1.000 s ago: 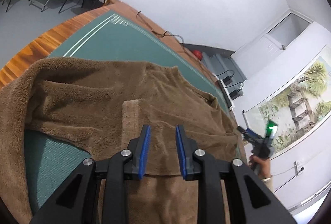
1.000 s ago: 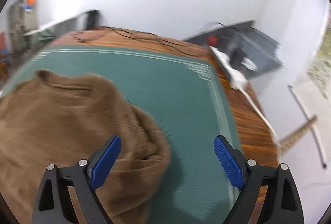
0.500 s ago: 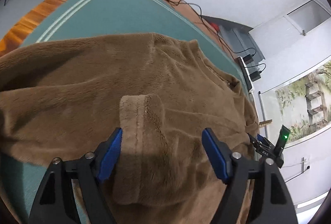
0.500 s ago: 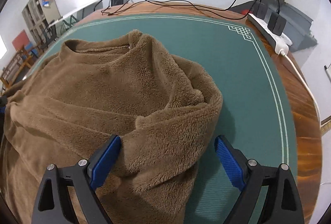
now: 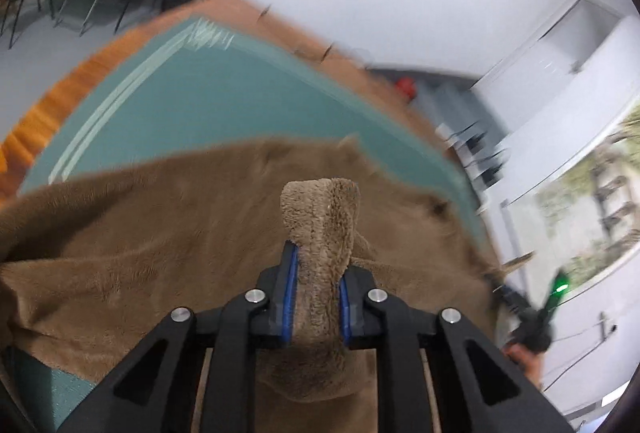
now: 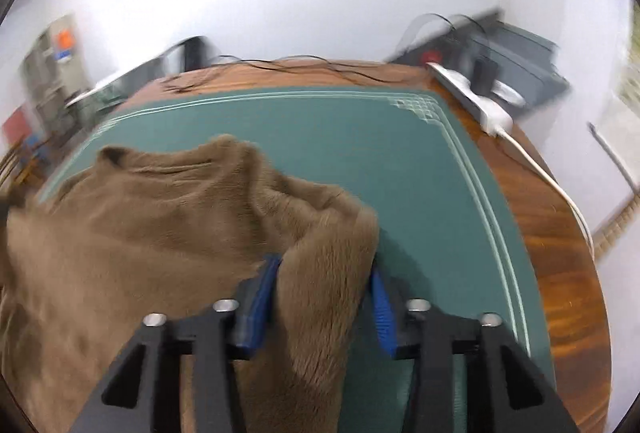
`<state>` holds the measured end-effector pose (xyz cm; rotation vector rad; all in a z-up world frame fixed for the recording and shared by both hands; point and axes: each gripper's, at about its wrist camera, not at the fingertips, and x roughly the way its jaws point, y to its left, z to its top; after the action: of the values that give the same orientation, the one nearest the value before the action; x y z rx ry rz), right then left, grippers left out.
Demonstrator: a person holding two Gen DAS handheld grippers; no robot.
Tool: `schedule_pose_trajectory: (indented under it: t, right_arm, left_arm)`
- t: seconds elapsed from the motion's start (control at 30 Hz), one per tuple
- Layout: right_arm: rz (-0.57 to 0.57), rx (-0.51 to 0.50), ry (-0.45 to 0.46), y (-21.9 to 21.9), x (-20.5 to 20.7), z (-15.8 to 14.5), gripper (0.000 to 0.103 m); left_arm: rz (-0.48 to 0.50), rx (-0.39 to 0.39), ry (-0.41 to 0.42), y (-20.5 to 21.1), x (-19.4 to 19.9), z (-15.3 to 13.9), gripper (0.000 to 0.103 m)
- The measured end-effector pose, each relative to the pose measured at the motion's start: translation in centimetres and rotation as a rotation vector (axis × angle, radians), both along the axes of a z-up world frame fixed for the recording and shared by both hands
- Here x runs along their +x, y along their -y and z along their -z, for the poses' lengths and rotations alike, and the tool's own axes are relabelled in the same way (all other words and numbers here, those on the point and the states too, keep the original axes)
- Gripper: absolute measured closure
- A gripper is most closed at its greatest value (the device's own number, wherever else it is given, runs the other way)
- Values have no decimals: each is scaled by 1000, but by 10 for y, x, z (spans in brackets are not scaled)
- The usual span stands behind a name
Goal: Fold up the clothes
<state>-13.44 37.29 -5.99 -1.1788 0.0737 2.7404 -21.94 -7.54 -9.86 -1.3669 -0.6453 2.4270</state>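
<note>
Left wrist view: the left gripper (image 5: pixel 316 293), black with blue-lined tongs, is closing on a folded strip of the fuzzy brown fleece garment (image 5: pixel 160 241), which looks like a sleeve end. The strip stands up between the two blue pads, both pressing against it, and its rounded tip pokes out past them toward twelve o'clock. The rest of the garment lies spread from nine o'clock to three o'clock on a dark green table mat with pale border lines (image 5: pixel 192 89), which covers a polished wooden table (image 5: pixel 52 93). At four o'clock, at the garment's far edge, the other black tool shows with a green light on it and part of a hand (image 5: pixel 524 359) holding it. This picture is blurred, so small details are uncertain.

From the right wrist camera, the right gripper (image 6: pixel 324 305) is also closing, and a thick bunched fold of the same brown garment (image 6: pixel 140 233) sits between its blue fingers (image 6: pixel 260 297). The left pad presses into the fleece; the right one lies against the fold's edge. From there the garment runs toward nine o'clock, its neckline lying at about ten o'clock on the green mat (image 6: pixel 360 137). A white power strip with a white cord (image 6: pixel 480 101) rests on the wooden table edge (image 6: pixel 560 253) at two o'clock, and thin black cables (image 6: pixel 300 65) trail across the wood at twelve o'clock.
</note>
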Motion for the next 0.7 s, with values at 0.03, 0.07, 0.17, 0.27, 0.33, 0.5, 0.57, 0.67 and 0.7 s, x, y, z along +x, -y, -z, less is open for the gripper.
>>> schedule_pose_trajectory:
  t: [0.03,0.07,0.17,0.27,0.33,0.5,0.57,0.67,0.7]
  right_arm:
    - [33,21,-3,-4,-2,2,46]
    - [62,34,-5,-8,-4,4,41]
    - [94,27,-16,-16,2,-4,35]
    - [50,73,-58,-4,12,-18,35]
    - [-23,9,-81,4,17,-27,32]
    - [-234,-157,23,43,12,-10,32]
    - [-294,-168,93,54,15,4,32]
    - [-365,-59,141,69,30,18,32]
    - [-387,-4,145,73,37,20,32]
  left_arm:
    - [-7,-28,30,1,-2,9,74]
    - [-13,-52,51,2,-2,17,71]
    - [-41,-57,55,13,3,21,50]
    - [-92,-76,-1,20,11,6,37]
    - [-82,-72,-40,17,16,-3,31]
    - [8,-88,-22,-13,10,2,27]
    - [16,-139,32,-18,1,18,27]
    - [19,-170,50,-18,-2,29,27]
    - [21,-172,46,-18,-1,28,27]
